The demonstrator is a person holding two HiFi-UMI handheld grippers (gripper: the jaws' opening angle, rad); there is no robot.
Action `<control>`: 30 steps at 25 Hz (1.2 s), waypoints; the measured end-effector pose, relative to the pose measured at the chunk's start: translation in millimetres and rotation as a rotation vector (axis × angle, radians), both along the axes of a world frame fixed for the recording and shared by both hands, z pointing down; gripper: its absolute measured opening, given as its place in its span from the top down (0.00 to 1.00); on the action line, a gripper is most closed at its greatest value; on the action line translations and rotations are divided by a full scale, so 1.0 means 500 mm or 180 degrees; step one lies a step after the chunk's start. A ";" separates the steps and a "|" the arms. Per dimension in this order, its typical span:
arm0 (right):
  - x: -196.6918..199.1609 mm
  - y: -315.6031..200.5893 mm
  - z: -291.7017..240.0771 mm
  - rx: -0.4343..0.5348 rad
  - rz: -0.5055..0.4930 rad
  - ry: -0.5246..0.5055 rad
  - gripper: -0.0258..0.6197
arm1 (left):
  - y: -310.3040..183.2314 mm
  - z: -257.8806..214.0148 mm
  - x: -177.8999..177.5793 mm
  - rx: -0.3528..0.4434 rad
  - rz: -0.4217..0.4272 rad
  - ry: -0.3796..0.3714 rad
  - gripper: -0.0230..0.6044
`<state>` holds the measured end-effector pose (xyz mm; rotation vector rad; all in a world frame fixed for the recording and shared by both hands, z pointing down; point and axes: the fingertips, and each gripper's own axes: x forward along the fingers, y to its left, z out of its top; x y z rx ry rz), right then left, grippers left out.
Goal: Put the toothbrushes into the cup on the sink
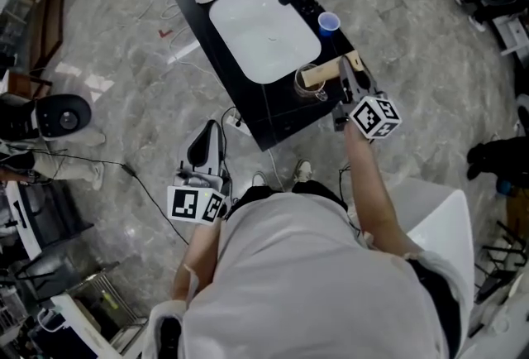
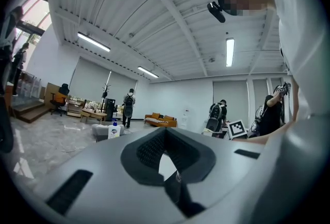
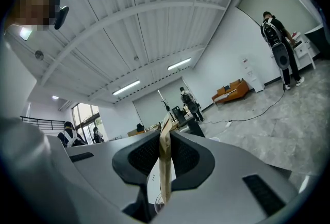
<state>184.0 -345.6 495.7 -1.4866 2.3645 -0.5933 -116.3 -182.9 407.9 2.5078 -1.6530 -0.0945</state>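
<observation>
The person's white top [image 1: 306, 266] fills the near foreground of the head view.

**Left tongs** [image 1: 207, 142]: well apart from the cup [image 1: 308, 84], off the bench [image 1: 273, 122] and close to the person's body. The left gripper view shows the jaws drawn together with nothing between them.

**Right tongs** [image 1: 345, 83]: just beside the cup, on its right. The jaws are clamped on a tan toothbrush [image 1: 324, 72]. The right gripper view shows them pressing on its flat faces, with the handle edge-on to the camera.

**Toothbrush:** it lies roughly level across the top of the cup and is not yet inside. No other toothbrush can be made out.

**Cup:** it stands at the bench's near corner, just beside the white basin [image 1: 263, 31].

**Handling, as judged:**
- The toothbrush looks thin, stiff and light, with a matte wood-like finish, so it is unlikely to slip.
- The narrow handle may pivot if it is held far off centre. A mid-handle hold on the flat faces suits it.
- It needs tipping upright before release.
- The cup looks light and could be knocked over by a careless approach.
</observation>
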 end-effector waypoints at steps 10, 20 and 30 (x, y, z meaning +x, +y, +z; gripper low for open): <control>-0.018 -0.029 0.103 -0.0330 -0.0080 0.0052 0.85 | 0.000 -0.005 0.014 0.0021 -0.0119 -0.0006 0.96; -0.036 -0.032 0.165 -0.0545 -0.0192 0.0145 0.85 | 0.014 0.006 0.018 -0.0023 -0.0258 0.0036 0.96; -0.041 -0.052 0.195 -0.0725 -0.0350 0.0302 0.82 | 0.032 0.012 0.005 0.0009 -0.0511 0.0117 0.96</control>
